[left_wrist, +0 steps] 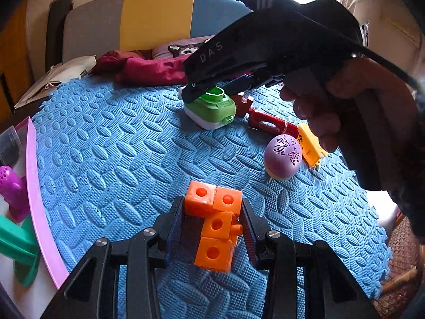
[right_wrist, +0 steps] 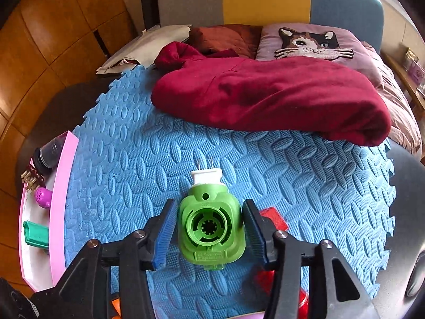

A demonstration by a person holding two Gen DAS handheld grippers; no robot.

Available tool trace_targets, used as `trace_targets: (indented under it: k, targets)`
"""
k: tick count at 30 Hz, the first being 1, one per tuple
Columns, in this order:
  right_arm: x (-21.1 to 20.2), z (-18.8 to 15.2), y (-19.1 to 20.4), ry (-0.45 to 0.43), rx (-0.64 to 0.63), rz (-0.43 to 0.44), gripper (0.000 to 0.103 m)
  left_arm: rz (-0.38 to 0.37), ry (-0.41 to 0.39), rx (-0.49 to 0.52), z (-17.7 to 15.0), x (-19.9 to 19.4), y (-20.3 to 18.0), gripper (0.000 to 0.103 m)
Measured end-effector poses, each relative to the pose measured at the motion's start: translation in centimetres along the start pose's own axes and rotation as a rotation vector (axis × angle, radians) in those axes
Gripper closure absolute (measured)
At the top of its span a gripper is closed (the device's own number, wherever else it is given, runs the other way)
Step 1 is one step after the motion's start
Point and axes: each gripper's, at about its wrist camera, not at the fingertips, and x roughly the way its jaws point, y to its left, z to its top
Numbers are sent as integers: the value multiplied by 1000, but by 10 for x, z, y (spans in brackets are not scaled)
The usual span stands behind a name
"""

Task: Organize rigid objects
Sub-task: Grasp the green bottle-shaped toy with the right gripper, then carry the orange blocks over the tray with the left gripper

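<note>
Your left gripper [left_wrist: 213, 228] is clamped on the orange block cluster [left_wrist: 216, 223], a bunch of linked cubes with round holes; both pads press its sides, and it hangs between the fingers above the blue foam mat [left_wrist: 119, 143]. Ahead of those fingers and to the right, the purple egg-shaped toy [left_wrist: 283, 156] sits on the mat, with the yellow piece [left_wrist: 310, 143] just beside it on its far right and the red piece [left_wrist: 271, 125] beyond them. Farther ahead still, your right gripper [right_wrist: 209, 228] comes down over the green plug-in device [right_wrist: 211, 228], and your hand [left_wrist: 353, 101] grips its handle at the right of the left wrist view. From the right wrist view, the device lies on the mat between the two blue pads, its round opening facing up and its white plug end with two metal prongs pointing away from you. The jaws stand partly open around it, with a thin gap at each side, so nothing is gripped there. A bit of the red piece shows just behind the right finger. Off to the left of both grippers, at the mat's edge, the pink-rimmed tray [right_wrist: 62, 186] holds a magenta perforated toy [right_wrist: 43, 196], a teal block [right_wrist: 35, 235] and a dark cup [right_wrist: 49, 152]. Beyond the device, at the far edge of the mat, a dark red garment [right_wrist: 265, 98] lies heaped, with a cat-face cushion [right_wrist: 310, 42] behind it.
</note>
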Motion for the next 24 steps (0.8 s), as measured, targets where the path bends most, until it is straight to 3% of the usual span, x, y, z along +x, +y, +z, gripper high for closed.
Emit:
trace_targets:
  k: [6,15,21,24]
  targets:
    - [20,-3,7,59,-29,-48,50,4,0,3,0,0,-1,62]
    - [5,-42,21,6,-45,-23,50,6,0,4,0,0,-1,62]
    - [1,-53,13,-48,0,14,50,3,0,2,0,0,-3,62]
    - [1,-55,20,-57,-40,-7,49,17,2,13,0,1,-4,62]
